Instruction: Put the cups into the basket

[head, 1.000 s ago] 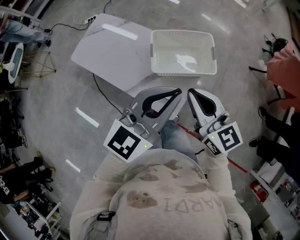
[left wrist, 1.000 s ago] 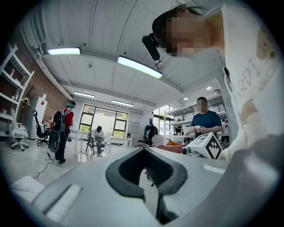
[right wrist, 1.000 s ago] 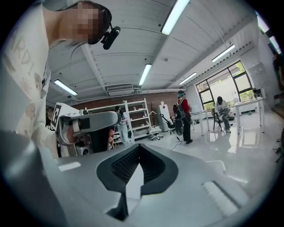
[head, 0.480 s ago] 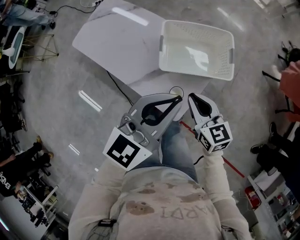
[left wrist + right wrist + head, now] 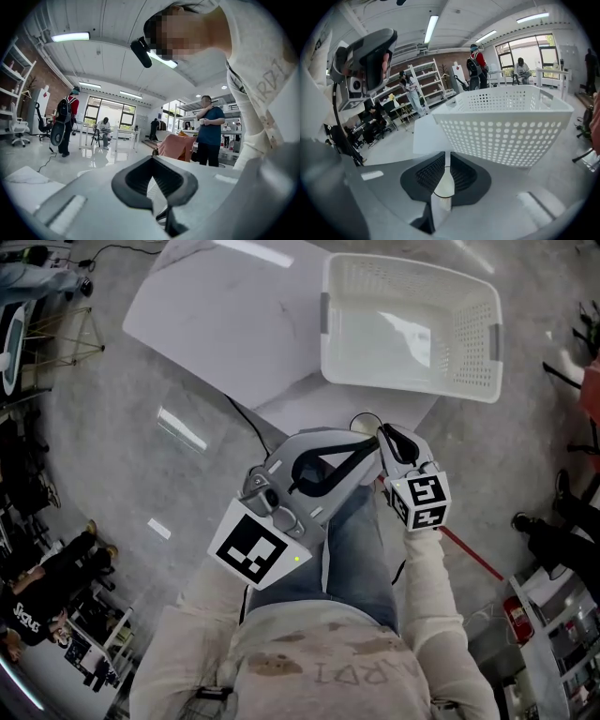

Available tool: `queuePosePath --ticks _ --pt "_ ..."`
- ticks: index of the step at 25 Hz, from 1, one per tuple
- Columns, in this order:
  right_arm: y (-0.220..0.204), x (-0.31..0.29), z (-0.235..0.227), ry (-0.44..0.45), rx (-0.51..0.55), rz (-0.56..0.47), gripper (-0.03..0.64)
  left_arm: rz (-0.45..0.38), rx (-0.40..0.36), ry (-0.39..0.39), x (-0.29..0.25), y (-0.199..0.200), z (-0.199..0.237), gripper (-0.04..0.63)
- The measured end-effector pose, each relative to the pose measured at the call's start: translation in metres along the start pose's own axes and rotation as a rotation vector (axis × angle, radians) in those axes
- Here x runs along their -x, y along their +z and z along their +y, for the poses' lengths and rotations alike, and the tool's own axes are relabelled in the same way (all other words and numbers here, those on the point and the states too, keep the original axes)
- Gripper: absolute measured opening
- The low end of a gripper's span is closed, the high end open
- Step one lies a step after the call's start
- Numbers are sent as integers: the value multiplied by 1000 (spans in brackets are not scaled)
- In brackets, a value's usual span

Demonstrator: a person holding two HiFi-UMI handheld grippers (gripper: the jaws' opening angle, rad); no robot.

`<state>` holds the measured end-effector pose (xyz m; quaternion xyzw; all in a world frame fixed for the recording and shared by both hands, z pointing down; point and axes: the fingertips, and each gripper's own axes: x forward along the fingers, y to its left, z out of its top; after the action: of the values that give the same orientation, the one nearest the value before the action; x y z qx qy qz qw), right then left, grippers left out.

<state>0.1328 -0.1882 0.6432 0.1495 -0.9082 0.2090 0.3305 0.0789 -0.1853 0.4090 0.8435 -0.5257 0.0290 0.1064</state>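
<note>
A white perforated basket (image 5: pixel 412 381) stands on a white table (image 5: pixel 225 324) ahead of me; in the right gripper view the basket (image 5: pixel 506 126) fills the middle. My right gripper (image 5: pixel 384 432) is held in the air short of the table's near edge. Its jaws (image 5: pixel 446 159) are shut on the wall of a thin clear cup (image 5: pixel 443 185). In the head view only the cup's round rim (image 5: pixel 355 420) shows at the jaw tips. My left gripper (image 5: pixel 361 439) hangs just left of it, shut with nothing visible between its tips (image 5: pixel 151 158).
A black cable (image 5: pixel 246 423) trails across the grey floor under the table's near corner. A red line (image 5: pixel 473 559) runs along the floor at right. People stand around the room's edges (image 5: pixel 42 582), and one stands with a cup in the left gripper view (image 5: pixel 210 131).
Both grippers have drawn together, the right one shifting left until its tips nearly touch the left's. The basket and table now sit larger and closer in the head view.
</note>
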Motion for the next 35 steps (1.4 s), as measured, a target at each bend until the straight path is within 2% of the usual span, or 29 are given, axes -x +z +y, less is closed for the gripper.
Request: queuePosePath --ticks 9,14,21,24,32,35 --pt "-56 -41 -21 -86 -14 196 66 13 24 -62 -6 -28 3 2" --pt "-62 -49 -32 -156 0 247 59 25 33 -59 -2 -39 6 2" --pt "-69 -59 -35 -165 6 337 98 26 37 -55 1 -44 6 2" --pt "-70 -61 -33 -177 33 362 91 25 39 -50 3 -44 7 2" --pt "-78 -69 -32 -195 17 373 69 31 44 -36 8 -50 11 2" --pt "-78 -71 -33 -207 49 389 60 32 48 -33 8 -52 12 2"
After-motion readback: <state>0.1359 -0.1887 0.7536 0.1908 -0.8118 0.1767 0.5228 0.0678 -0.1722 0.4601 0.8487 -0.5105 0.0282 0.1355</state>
